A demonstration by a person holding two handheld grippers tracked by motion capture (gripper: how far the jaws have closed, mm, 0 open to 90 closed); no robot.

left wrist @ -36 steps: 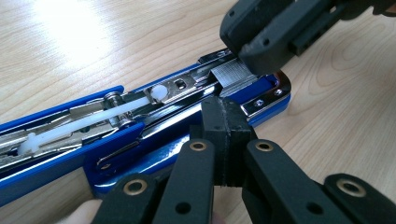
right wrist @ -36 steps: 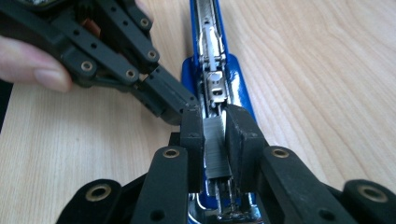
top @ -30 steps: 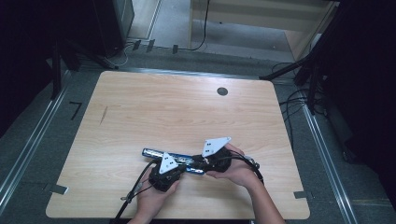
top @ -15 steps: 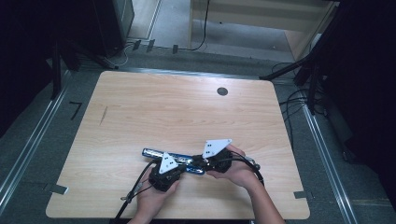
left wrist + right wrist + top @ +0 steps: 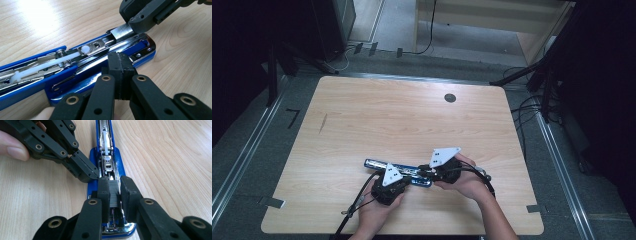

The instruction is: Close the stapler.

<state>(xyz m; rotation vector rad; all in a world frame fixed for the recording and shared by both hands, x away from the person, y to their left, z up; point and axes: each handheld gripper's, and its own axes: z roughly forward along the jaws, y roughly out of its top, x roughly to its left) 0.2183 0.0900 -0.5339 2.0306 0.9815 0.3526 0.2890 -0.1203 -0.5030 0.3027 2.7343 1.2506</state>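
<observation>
Stapler reload, roughly mid-way by my read. Blue stapler (image 5: 398,171) lies opened flat near the table's front edge, magazine channel exposed. Right gripper (image 5: 115,195) is clamped on a strip of staples (image 5: 114,194), held directly over the stapler's front end; strip looks lined up with the channel but not seated, judging from the right gripper view. Left gripper (image 5: 121,75) has its 2 jaws pressed together with nothing between them, tips bearing on the stapler's side rail, apparently to steady it. White pusher rod (image 5: 45,66) sits back along the channel, behind the strip.

Left to do, as I judge it: drop the strip in, let go, close the stapler.

Surface: light wood-grain table (image 5: 412,115), 1 round dark grommet (image 5: 450,98) well beyond the stapler toward the far edge. Room: dim, grey floor, cables (image 5: 532,107) trailing off to the stapler's right, pale wooden furniture (image 5: 492,20) behind the table.
</observation>
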